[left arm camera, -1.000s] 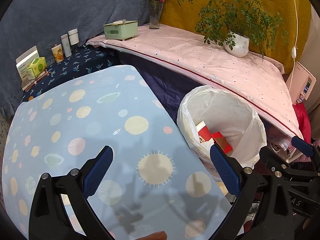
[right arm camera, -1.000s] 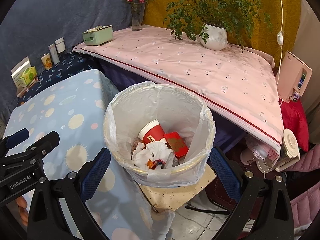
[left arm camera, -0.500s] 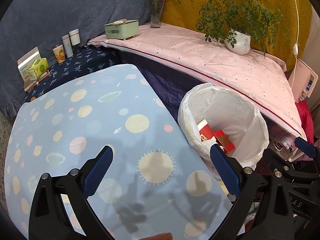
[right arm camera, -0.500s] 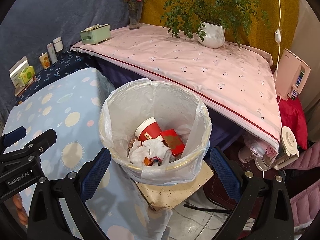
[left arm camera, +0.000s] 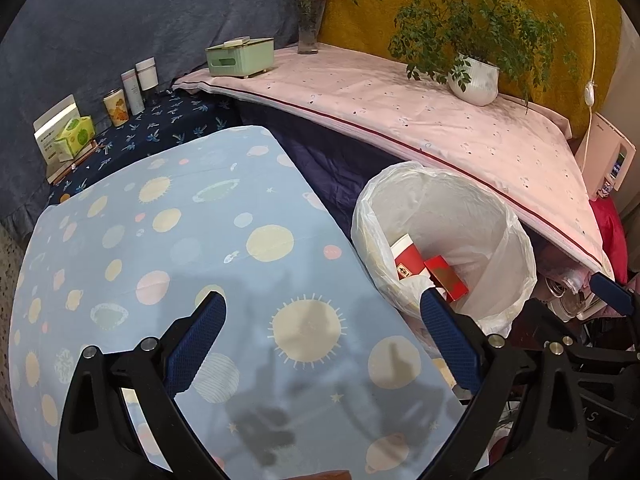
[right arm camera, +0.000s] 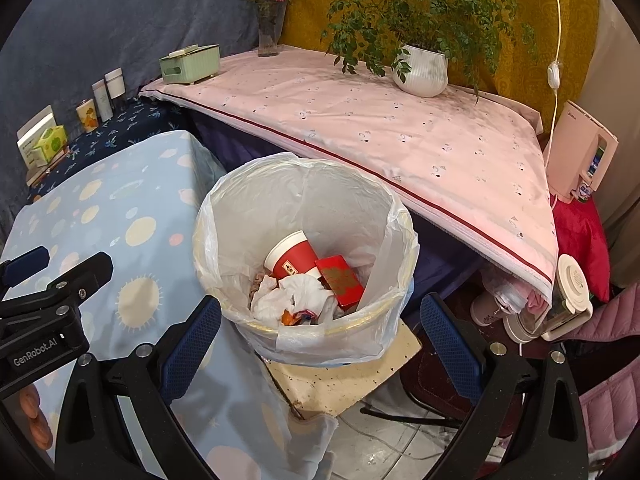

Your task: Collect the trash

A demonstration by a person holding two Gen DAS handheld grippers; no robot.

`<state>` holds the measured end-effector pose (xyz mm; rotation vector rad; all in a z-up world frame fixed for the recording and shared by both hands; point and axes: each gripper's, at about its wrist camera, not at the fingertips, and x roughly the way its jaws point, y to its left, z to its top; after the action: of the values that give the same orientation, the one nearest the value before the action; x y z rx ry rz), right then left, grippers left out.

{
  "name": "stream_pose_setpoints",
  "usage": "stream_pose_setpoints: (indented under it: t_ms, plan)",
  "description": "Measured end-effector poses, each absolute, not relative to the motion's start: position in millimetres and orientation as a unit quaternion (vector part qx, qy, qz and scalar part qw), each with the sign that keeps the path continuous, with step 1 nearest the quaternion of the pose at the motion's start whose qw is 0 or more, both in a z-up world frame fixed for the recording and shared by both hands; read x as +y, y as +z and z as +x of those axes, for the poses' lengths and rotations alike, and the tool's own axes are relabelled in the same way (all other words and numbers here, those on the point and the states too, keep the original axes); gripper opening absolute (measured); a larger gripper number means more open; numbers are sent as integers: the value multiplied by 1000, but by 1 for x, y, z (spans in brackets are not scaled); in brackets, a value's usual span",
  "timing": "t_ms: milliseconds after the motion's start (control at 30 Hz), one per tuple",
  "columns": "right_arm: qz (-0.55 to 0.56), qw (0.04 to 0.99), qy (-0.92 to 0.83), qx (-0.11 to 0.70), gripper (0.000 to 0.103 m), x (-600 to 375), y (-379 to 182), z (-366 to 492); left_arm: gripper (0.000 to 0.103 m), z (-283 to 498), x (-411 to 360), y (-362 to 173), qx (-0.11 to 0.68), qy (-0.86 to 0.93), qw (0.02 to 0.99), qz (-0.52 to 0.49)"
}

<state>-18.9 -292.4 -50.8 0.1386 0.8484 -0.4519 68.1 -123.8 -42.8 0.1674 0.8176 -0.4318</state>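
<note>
A bin lined with a white bag (right arm camera: 396,216) stands beside the blue table; it also shows in the left wrist view (left arm camera: 516,236). Inside lie a red paper cup (right arm camera: 294,258), a red box (right arm camera: 340,280), crumpled white tissue (right arm camera: 292,294) and a colourful wrapper. The cup (left arm camera: 408,258) and box (left arm camera: 446,278) show in the left wrist view too. My right gripper (right arm camera: 320,322) is open and empty, held above the bin's near rim. My left gripper (left arm camera: 322,320) is open and empty above the blue table (left arm camera: 160,220).
A pink-covered table (right arm camera: 400,128) behind the bin carries a potted plant (right arm camera: 420,68), a green tissue box (right arm camera: 190,64) and a flower vase (right arm camera: 268,36). Small containers (left arm camera: 136,84) and a green carton (left arm camera: 72,138) stand on a dark cloth. A chair with clutter sits right of the bin.
Both grippers have drawn back and up a little from the bin and table. Both stay open and empty. The trash in the bin has not moved.
</note>
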Motion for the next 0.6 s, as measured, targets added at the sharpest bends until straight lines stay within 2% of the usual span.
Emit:
stream_pose_setpoints:
  t_ms: [600]
  plan:
    - [68,882,-221,410,96,-296,-55,-23,93,65,-128,-46,397,-210,889,84]
